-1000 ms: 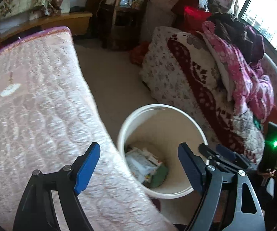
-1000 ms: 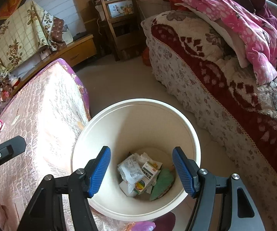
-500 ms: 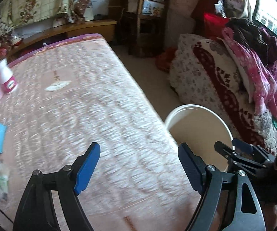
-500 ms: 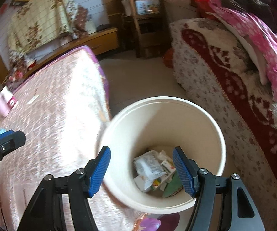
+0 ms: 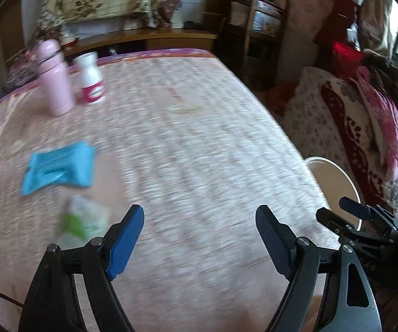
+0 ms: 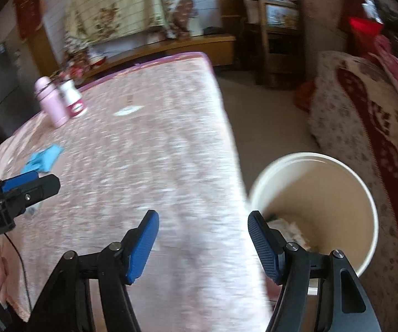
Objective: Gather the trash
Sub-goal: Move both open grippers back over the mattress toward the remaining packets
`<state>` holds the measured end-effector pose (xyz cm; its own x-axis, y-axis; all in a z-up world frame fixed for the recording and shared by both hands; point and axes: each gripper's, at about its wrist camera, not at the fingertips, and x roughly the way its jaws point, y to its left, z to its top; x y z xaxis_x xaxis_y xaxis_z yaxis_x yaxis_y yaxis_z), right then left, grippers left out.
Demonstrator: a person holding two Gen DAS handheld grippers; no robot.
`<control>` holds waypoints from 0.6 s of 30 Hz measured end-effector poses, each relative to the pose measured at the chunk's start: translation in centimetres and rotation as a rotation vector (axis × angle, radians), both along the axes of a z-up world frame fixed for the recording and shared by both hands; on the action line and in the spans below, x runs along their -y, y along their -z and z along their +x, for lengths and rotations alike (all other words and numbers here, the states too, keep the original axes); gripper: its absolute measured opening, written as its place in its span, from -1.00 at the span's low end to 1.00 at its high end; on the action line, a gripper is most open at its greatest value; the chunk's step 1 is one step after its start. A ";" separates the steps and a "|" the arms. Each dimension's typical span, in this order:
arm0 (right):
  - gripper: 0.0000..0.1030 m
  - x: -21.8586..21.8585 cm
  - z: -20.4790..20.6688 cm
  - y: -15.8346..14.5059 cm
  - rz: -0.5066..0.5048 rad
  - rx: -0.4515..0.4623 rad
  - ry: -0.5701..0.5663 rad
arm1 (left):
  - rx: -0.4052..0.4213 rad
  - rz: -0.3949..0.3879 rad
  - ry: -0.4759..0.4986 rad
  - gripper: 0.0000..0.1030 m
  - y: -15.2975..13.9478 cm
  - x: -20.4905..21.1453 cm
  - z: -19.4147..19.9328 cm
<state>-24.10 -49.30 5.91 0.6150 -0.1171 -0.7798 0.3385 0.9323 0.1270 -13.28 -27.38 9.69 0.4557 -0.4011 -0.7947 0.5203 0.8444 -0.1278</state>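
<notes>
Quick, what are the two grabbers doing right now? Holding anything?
Left gripper: open, holding nothing, over the pink mattress.
Right gripper: open, holding nothing, beside the white bucket.

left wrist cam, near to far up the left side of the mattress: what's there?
green-and-white wrapper → blue packet → pink bottle, with the white jar beside it.

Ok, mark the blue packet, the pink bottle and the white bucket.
blue packet (image 5: pixel 59 168), left wrist view, middle of its face.
pink bottle (image 5: pixel 54 83), left wrist view, its body.
white bucket (image 6: pixel 372 213), right wrist view, its right rim.
</notes>
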 end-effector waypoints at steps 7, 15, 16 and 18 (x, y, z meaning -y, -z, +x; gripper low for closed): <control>0.36 -5.0 2.7 0.2 0.034 0.003 -0.101 | -0.015 0.065 -0.085 0.61 1.5 -6.9 2.3; 0.36 -9.3 4.9 0.9 0.045 -0.020 -0.188 | -0.060 0.130 -0.107 0.61 4.9 -9.4 4.9; 0.36 -9.6 5.0 1.0 0.045 -0.023 -0.194 | -0.064 0.143 -0.105 0.61 5.4 -9.3 5.2; 0.36 -10.3 5.4 1.0 0.044 -0.030 -0.206 | -0.067 0.153 -0.100 0.61 5.9 -9.1 5.2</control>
